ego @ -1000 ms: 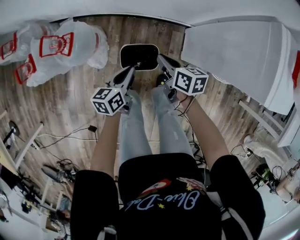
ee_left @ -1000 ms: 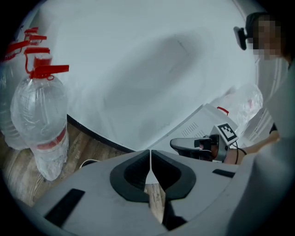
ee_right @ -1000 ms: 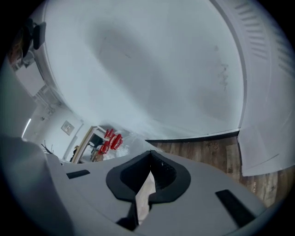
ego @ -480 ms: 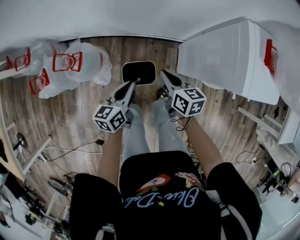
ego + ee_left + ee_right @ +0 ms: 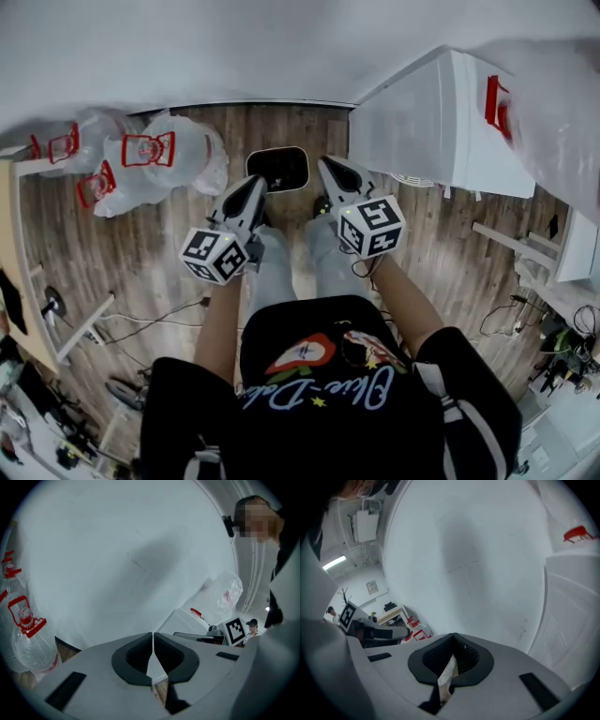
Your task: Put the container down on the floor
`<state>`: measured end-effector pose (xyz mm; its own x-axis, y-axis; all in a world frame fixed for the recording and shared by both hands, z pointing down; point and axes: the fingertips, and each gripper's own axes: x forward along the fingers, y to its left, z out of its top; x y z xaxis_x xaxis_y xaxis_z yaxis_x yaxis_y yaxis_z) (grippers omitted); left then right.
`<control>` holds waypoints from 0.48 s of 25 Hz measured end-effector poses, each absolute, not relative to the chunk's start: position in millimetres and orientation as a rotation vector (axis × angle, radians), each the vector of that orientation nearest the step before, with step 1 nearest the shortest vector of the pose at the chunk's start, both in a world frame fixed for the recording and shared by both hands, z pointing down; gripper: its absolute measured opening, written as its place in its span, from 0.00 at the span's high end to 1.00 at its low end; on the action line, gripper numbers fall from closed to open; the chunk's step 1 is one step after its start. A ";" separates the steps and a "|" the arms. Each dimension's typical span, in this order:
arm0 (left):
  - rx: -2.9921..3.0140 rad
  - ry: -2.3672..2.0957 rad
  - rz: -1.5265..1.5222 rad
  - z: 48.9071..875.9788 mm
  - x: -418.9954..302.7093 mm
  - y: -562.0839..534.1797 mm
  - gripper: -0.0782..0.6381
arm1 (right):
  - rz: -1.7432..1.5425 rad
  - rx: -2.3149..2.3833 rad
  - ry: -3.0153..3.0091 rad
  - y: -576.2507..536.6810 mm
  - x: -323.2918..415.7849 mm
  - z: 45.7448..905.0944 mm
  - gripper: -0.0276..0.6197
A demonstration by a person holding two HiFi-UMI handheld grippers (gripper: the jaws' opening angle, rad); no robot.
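Note:
The container [image 5: 277, 169], a black tray with a white rim, lies flat on the wooden floor in front of the person's feet in the head view. Both grippers are held well above it and touch nothing. My left gripper [image 5: 251, 182] points toward the tray's near left corner, its jaws pressed together and empty. My right gripper [image 5: 326, 166] points just to the right of the tray, also shut and empty. In the left gripper view the closed jaws [image 5: 153, 638] face a white wall. The right gripper view shows its closed jaws [image 5: 452, 643] facing the same wall.
Clear plastic bags with red print [image 5: 141, 159] lie on the floor at the left. A white cabinet [image 5: 422, 131] stands close at the right. Cables [image 5: 141, 309] run over the floor at lower left, beside a wooden tabletop edge [image 5: 19, 262].
Both grippers have risen away from the container, which stays on the floor and now looks smaller. Both grippers have rolled a little. The jaws stayed shut.

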<state>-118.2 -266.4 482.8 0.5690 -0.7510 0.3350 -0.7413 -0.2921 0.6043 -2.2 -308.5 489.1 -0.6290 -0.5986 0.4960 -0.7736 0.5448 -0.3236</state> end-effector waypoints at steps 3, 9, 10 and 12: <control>2.105 -1.207 -0.018 458.8 -117.8 -267.2 0.88 | 0.610 1.098 -2.479 -306.9 -7.9 465.0 0.96; 2.185 -1.229 0.012 414.7 -110.4 -261.0 0.88 | 0.469 1.111 -2.562 -304.7 -13.4 410.2 0.96; 2.198 -1.236 0.011 408.4 -110.1 -260.2 0.88 | 0.462 1.117 -2.575 -304.5 -14.3 402.7 0.96; 2.222 -1.254 0.008 396.5 -110.3 -258.8 0.88 | 0.451 1.121 -2.598 -303.1 -16.9 389.7 0.96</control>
